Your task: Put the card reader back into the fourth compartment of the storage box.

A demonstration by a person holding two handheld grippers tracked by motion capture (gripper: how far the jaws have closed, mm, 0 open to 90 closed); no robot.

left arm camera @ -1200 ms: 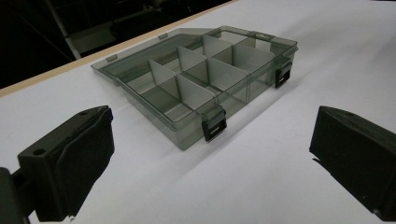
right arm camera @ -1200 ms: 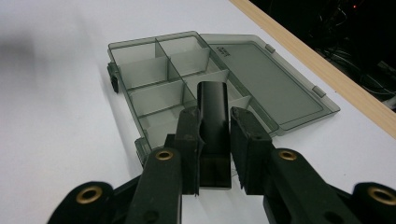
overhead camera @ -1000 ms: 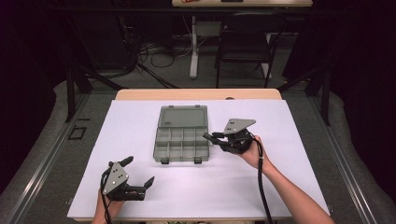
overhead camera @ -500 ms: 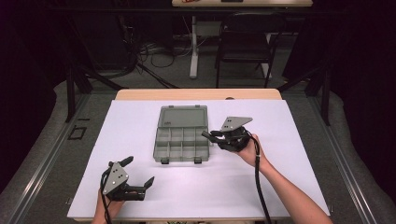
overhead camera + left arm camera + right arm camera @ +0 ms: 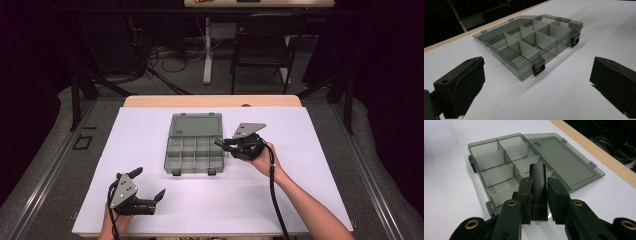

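My right gripper [image 5: 539,202] clenched on a dark flat piece [image 5: 538,182], blocking part of the open organizer box [image 5: 193,145]; left gripper [image 5: 148,192] released, box lid [image 5: 499,33] partly cut off behind dividers

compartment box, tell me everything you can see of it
The compartment box is smoky, see-through grey plastic, lying open and flat on the white table cover. Its lid is folded back flat on hinges. Thin dividers split the tray into empty compartments; two black latches sit on the front wall. The right claw, shut on a dark plastic piece, hovers at its right edge.
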